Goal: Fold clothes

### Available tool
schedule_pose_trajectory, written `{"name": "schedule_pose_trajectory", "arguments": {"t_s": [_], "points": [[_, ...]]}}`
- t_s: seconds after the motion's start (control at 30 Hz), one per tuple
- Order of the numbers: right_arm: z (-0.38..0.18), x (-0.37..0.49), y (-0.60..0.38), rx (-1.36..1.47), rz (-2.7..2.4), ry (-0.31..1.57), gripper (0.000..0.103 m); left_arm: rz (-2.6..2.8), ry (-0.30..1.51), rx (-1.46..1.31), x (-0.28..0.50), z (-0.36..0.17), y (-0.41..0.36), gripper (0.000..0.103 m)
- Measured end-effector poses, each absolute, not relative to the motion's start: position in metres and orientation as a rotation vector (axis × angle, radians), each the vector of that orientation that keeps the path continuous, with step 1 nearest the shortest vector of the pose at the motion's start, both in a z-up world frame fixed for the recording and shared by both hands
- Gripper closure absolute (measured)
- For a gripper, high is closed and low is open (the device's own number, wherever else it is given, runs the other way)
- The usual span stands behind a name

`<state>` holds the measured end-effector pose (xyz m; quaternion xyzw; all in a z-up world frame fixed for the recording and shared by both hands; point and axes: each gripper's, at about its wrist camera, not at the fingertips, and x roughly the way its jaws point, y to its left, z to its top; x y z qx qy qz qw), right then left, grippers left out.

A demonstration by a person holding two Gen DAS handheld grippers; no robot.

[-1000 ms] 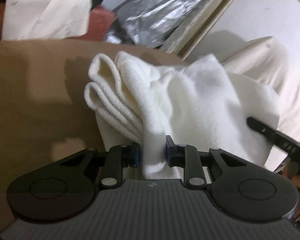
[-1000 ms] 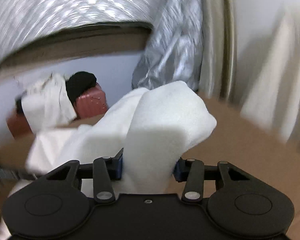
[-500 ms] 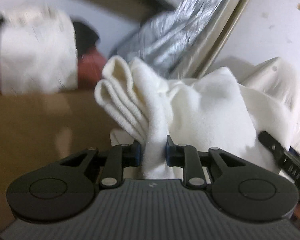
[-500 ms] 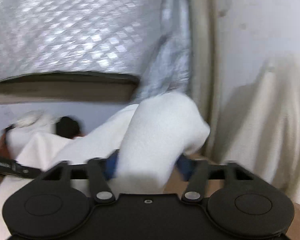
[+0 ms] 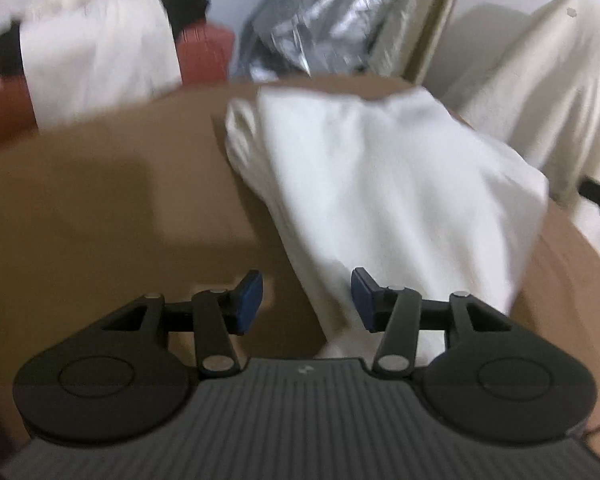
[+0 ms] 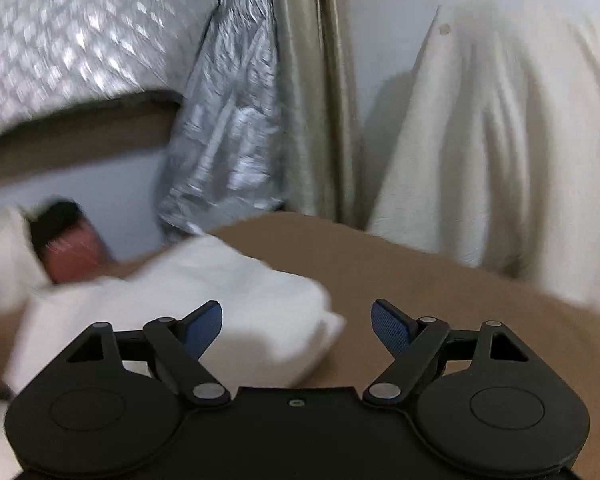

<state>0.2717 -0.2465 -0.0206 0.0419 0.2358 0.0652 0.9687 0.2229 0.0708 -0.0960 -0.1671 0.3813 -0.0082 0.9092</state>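
In the left wrist view, the white folded cloth (image 5: 400, 200) lies on the brown table (image 5: 100, 208), which I take as the landmark. The cloth sits toward the far right part of the table top, with its rounded fold loops at the far left end of the bundle and its near end running down under the right finger. The left gripper (image 5: 307, 300) has just been opening: its blue pads stand apart, the near strip of cloth is between them, but neither pad presses it, so the cloth is released. Beyond the far edge of the table there is a reddish suitcase (image 5: 204, 56) with a pale garment over it, and a silver foil sheet (image 5: 320, 20).

In the right wrist view, the same cloth (image 6: 228, 300) rests on the table (image 6: 460, 300) at its left side, and one corner reaches just in front of the left pad. The right gripper (image 6: 296, 326) is wide open and holds nothing; its jaws are spread and bare table shows between them.

The cloth looks like soft, thick fleece or towel: light, limp, not fragile, and not slippery. I judge it will sag and the layers may slide open if only one layer is pinched. It seems better to take hold at a folded edge or corner, through all layers together, with both grippers.
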Motion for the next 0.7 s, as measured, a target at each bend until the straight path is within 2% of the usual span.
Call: {"name": "schedule_pose_trajectory", "arguments": {"t_s": [0.13, 0.23, 0.47, 0.57, 0.7], "points": [[-0.031, 0.291, -0.239, 0.265, 0.219, 0.65, 0.016, 0.055, 0.796, -0.264, 0.209, -0.102, 0.069, 0.052], [-0.045, 0.302, -0.241, 0.346, 0.205, 0.733, 0.016, 0.205, 0.886, -0.137, 0.202, -0.123, 0.065, 0.055], [-0.075, 0.302, -0.261, 0.361, 0.186, 0.844, 0.016, 0.011, 0.737, -0.393, 0.186, -0.095, 0.084, 0.052], [-0.09, 0.304, -0.272, 0.399, 0.142, 0.881, 0.011, -0.037, 0.72, -0.365, 0.183, -0.091, 0.073, 0.052], [-0.113, 0.314, -0.279, 0.437, 0.104, 0.947, 0.011, -0.122, 0.756, -0.333, 0.182, -0.104, 0.064, 0.052]]}}
